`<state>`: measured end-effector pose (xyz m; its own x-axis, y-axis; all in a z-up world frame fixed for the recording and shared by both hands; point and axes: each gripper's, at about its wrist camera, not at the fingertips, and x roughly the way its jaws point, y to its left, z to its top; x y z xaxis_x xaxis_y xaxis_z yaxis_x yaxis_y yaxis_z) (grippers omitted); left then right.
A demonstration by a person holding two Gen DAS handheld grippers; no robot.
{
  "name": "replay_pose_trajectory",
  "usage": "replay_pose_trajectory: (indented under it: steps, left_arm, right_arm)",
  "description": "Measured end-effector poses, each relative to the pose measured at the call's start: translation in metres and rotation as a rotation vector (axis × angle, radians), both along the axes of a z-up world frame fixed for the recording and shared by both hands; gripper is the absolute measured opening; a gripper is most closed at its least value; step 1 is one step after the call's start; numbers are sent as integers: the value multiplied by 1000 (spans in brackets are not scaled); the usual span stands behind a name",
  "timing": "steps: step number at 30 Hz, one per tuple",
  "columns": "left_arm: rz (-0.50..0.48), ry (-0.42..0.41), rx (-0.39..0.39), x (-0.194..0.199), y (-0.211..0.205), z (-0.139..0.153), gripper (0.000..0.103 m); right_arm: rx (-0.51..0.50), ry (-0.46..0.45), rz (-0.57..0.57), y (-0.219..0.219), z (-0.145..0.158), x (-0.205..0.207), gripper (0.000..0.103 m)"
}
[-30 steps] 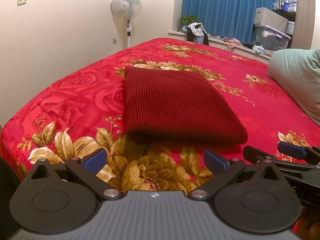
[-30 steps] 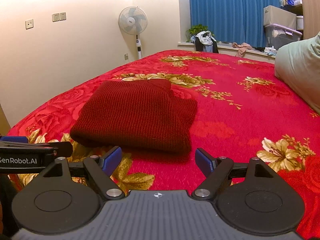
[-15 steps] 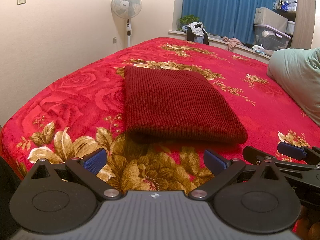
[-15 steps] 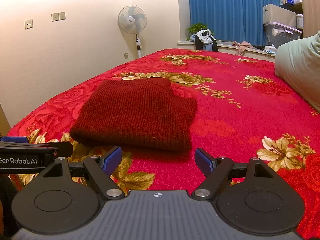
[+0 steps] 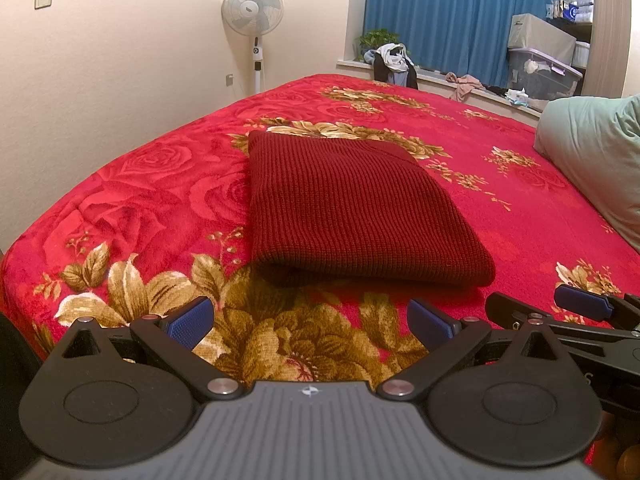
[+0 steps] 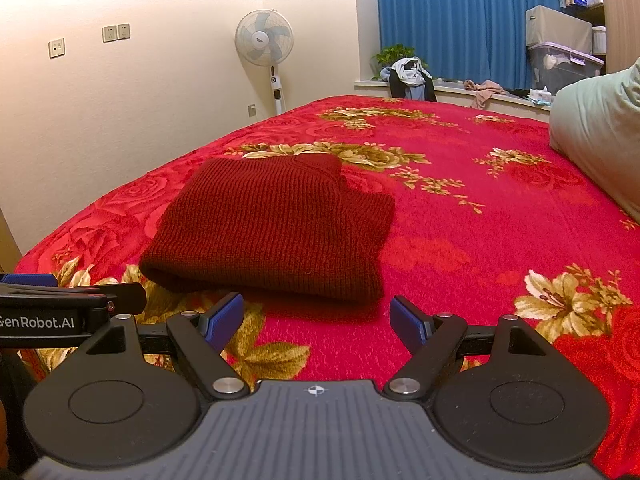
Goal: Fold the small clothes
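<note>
Sweater position: dark red knit sweater (image 5: 352, 208) lies folded into a thick rectangle on the bed (image 5: 152, 184), straight ahead of both claws, near edge just beyond the fingertips, not touched by either.

Long axis: runs away from the claws toward the far side of the bed; rounded fold edge faces the claws, and in the right wrist view a stepped, uneven corner shows at the far right (image 6: 360, 196).

Left claw: left claw (image 5: 312, 322) wide open, empty, low over the gold flower print, facing the near edge left of centre.

Right claw: right claw (image 6: 318, 318) wide open, empty, facing the near right corner of the sweater (image 6: 276, 224); its blue tip also visible at the right of the left wrist view (image 5: 582, 307).

Nearer claw: roughly equal; both just short of the near edge, side by side, close to one another.

Task stage, as a judgement: fold looks finished or nearly so; only the uneven far right corner seems to want tidying, or one more fold across the long axis.

Obstacles: nothing between claws and sweater; pale green pillow (image 5: 600, 152) well off to the right.

Surroundings: standing fan (image 5: 253, 8) by the wall, blue curtain (image 5: 452, 12), heap of clothes (image 5: 394, 62) on the sill, storage bin (image 5: 544, 74), all well beyond the bed.

Risk: thick soft knit likely to slump if pinched through only the top layer.
</note>
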<state>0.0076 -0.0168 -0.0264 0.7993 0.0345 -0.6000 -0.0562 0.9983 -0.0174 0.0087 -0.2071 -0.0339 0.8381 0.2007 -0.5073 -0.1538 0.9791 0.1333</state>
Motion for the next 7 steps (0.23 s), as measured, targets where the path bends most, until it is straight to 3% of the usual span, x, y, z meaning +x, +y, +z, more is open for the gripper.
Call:
replay_pose_trajectory:
  steps: [7]
  left_arm:
    - [1,4,-2,1,1,-2,103]
  right_arm:
    - [1,4,-1,1,-1,1,81]
